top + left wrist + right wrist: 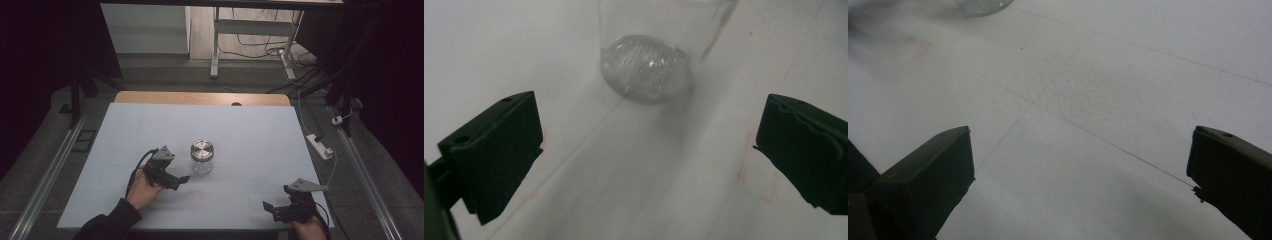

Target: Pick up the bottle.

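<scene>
A clear glass jar [202, 158] with a round metal lid stands upright near the middle of the white board [250, 130]. My left gripper [179, 181] lies just left of and nearer than the jar, held by a hand, pointing toward it. In the left gripper view the jar's base [646, 67] sits ahead of the wide-open jaws, and the gripper [649, 127] has nothing between them. My right gripper [271, 210] rests at the board's near right corner, far from the jar. It [1080, 150] stands open over bare board, with the jar's edge [980, 5] at the top left.
A strip of wooden tabletop [200, 97] shows beyond the board's far edge. A white power strip [320, 146] and cables lie off the right side. A white table frame [216, 45] stands on the floor farther back. Faint red marks [764, 185] are on the board.
</scene>
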`<state>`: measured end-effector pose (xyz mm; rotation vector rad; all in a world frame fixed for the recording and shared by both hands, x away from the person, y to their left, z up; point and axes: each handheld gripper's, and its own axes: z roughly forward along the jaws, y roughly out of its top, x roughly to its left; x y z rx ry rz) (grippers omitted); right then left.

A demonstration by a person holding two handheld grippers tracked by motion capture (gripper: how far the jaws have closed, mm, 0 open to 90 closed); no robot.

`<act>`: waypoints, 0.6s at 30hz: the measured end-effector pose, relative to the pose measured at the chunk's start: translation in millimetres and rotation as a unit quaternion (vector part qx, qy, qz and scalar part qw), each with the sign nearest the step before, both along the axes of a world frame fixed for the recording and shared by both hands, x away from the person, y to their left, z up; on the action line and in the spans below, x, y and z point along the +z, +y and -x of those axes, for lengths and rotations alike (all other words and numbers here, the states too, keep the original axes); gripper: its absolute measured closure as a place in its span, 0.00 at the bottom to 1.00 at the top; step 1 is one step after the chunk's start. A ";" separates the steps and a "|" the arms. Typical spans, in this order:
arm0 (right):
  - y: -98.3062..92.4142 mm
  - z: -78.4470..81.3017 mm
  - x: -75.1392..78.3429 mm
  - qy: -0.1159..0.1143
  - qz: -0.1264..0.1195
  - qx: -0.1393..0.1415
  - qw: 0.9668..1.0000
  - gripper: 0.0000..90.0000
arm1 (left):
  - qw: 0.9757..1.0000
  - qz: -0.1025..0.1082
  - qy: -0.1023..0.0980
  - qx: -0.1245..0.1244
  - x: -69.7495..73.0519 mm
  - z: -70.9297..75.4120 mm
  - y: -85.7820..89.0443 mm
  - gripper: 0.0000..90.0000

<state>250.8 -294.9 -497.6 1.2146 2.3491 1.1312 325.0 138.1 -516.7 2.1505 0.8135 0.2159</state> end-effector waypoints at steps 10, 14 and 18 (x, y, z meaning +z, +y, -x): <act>-0.4 -0.3 -0.2 0.001 -0.001 0.002 1.000 0.00 | 0.999 -0.007 -0.024 -0.024 -7.2 -28.1 -31.0 0.00; -0.2 -0.2 -0.2 0.003 -0.001 0.003 1.000 0.00 | 0.999 0.001 -0.025 -0.032 -9.5 -37.6 -39.9 0.00; -0.1 -0.3 -0.3 0.003 -0.001 0.003 1.000 0.00 | 0.999 0.010 -0.022 -0.041 -10.1 -44.4 -46.8 0.00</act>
